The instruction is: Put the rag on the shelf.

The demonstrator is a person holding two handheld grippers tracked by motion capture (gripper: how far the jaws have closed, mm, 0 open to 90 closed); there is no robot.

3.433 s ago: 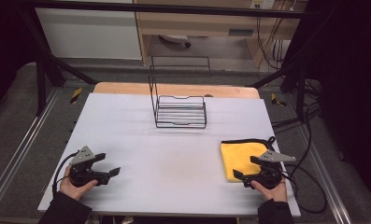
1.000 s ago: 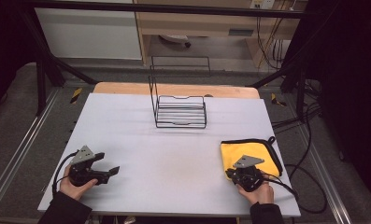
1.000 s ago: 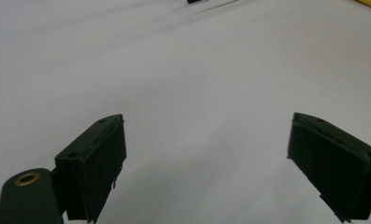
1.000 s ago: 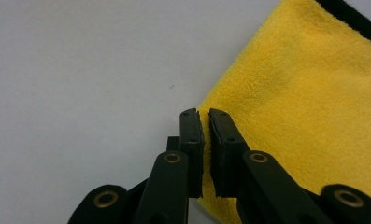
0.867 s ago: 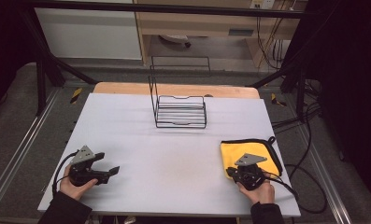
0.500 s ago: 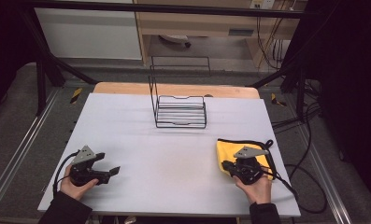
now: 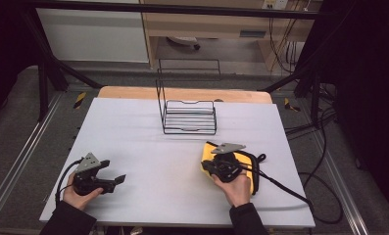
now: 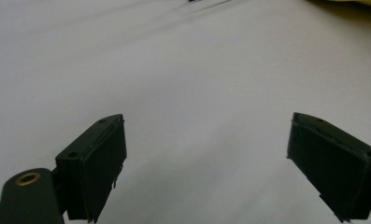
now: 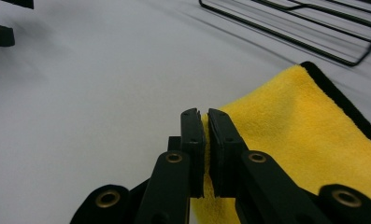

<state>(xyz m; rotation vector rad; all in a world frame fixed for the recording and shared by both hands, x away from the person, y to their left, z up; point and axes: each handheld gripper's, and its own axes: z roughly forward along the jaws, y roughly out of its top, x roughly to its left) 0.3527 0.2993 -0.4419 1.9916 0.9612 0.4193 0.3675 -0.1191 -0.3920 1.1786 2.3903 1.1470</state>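
High view: right gripper (image 7: 212, 168) over yellow cloth (image 7: 245, 172) at table's (image 7: 133, 127) right side; left gripper (image 7: 111, 180) idle, near edge.
Left gripper view: jaws wide apart, nothing between.
Right gripper view: jaws pinched on cloth edge.
Risk: thin bite; a tug could slip it free.

right gripper (image 9: 204, 114) clamping yellow cloth (image 9: 295, 135), wire rack (image 9: 309, 28)

- A yellow microfibre cloth (image 9: 286, 126) with black edging is seen on the white table's right side.
- One edge is pinched and lifted, the rest draped.
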